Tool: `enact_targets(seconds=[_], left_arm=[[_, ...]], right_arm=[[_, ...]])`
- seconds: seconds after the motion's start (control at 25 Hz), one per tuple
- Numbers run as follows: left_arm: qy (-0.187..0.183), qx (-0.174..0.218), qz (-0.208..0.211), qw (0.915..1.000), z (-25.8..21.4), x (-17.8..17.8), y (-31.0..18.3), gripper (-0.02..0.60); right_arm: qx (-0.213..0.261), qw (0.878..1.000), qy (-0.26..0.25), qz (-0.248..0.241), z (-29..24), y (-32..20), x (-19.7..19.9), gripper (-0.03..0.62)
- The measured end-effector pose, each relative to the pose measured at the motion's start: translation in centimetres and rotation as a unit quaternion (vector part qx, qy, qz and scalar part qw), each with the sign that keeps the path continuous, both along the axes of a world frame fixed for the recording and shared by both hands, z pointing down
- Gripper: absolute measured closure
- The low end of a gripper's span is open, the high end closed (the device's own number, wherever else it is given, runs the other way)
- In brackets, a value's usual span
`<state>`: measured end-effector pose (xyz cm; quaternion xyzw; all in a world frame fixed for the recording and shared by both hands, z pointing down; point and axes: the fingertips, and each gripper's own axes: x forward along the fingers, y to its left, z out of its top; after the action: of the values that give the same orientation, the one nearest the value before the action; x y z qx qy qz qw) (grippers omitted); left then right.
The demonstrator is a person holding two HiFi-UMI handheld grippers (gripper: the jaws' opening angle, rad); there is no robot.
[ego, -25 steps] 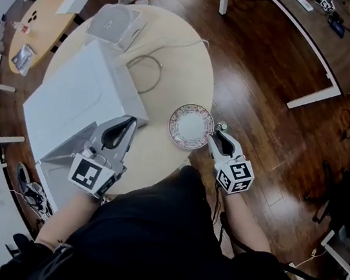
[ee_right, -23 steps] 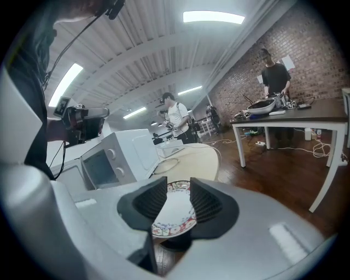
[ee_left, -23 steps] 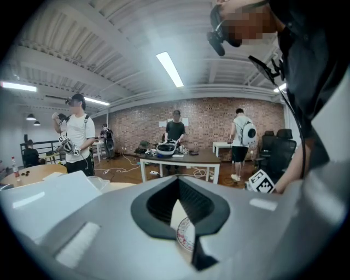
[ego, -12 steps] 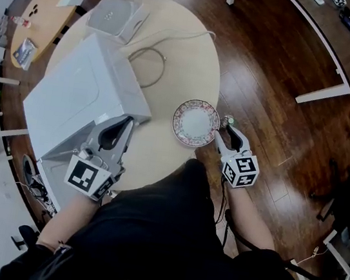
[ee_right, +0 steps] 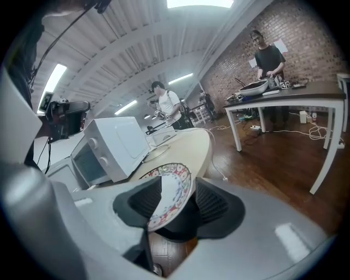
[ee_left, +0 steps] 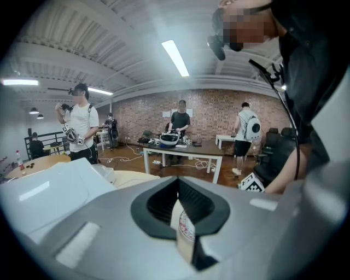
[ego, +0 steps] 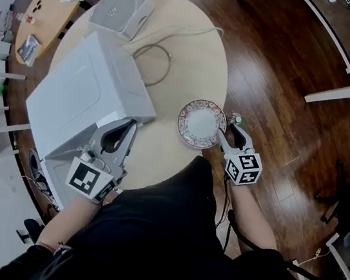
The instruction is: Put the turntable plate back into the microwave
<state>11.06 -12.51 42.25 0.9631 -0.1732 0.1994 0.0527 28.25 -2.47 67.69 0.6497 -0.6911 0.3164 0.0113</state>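
A floral-rimmed turntable plate (ego: 200, 123) rests on the round table (ego: 188, 53) near its right edge. Its near rim lies between the jaws of my right gripper (ego: 227, 128). Those jaws are opening, and dark gaps show on both sides of the plate (ee_right: 172, 191). The white microwave (ego: 86, 100) stands at the table's left with its door (ego: 62, 155) swung open toward me. My left gripper (ego: 128, 126) hovers at the door's edge, shut, with nothing seen between its tips. The plate (ee_left: 186, 227) also shows through the left gripper (ee_left: 178, 183).
A flat white box (ego: 119, 11) and a looped cable (ego: 154, 61) lie at the table's far side. A wooden side table (ego: 44, 12) stands at the far left and a white desk frame (ego: 328, 94) on the dark wood floor at right. Several people stand in the background.
The right gripper has sunk with the plate toward the table and its jaws have spread wider around the rim. The left gripper has stayed by the microwave door.
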Motion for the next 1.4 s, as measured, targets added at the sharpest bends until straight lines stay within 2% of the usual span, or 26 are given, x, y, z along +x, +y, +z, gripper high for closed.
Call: enact_targets(seconds=[0.44, 0.6, 0.88, 1.08, 1.12, 1.24, 1.4], left_arm=[[-0.004, -0.003, -0.025, 0.9997, -0.1, -0.7, -0.5, 0.578], [-0.016, 0.016, -0.027, 0.9994, 0.5, -2.5, -0.9, 0.578], [-0.016, 0.013, -0.039, 0.999, 0.6, -3.4, -0.5, 0.578], [-0.013, 0.018, -0.053, 0.9984, 0.4, -4.3, -0.7, 0.578], [-0.011, 0.019, -0.055, 0.9982, 0.2, -4.4, -0.6, 0.578], [-0.004, 0.024, -0.057, 0.9981, 0.0, -4.6, -0.4, 0.578], [0.005, 0.027, -0.055, 0.9981, -0.4, -5.5, -0.2, 0.578]], right_arm=[[-0.02, 0.999, -0.042, -0.007, 2.5, -0.8, 0.0, 0.404], [-0.029, 0.997, -0.067, -0.01, 3.3, -0.7, -0.1, 0.399], [-0.043, 0.994, -0.097, -0.016, 4.3, -1.1, -0.8, 0.399], [-0.047, 0.991, -0.122, 0.0, 4.8, -1.1, -0.9, 0.398], [-0.046, 0.992, -0.118, -0.002, 4.7, -1.1, -0.9, 0.403], [-0.049, 0.994, -0.095, -0.01, 4.4, -1.2, -1.2, 0.473], [-0.06, 0.992, -0.107, 0.013, 4.6, -0.7, -0.9, 0.481]])
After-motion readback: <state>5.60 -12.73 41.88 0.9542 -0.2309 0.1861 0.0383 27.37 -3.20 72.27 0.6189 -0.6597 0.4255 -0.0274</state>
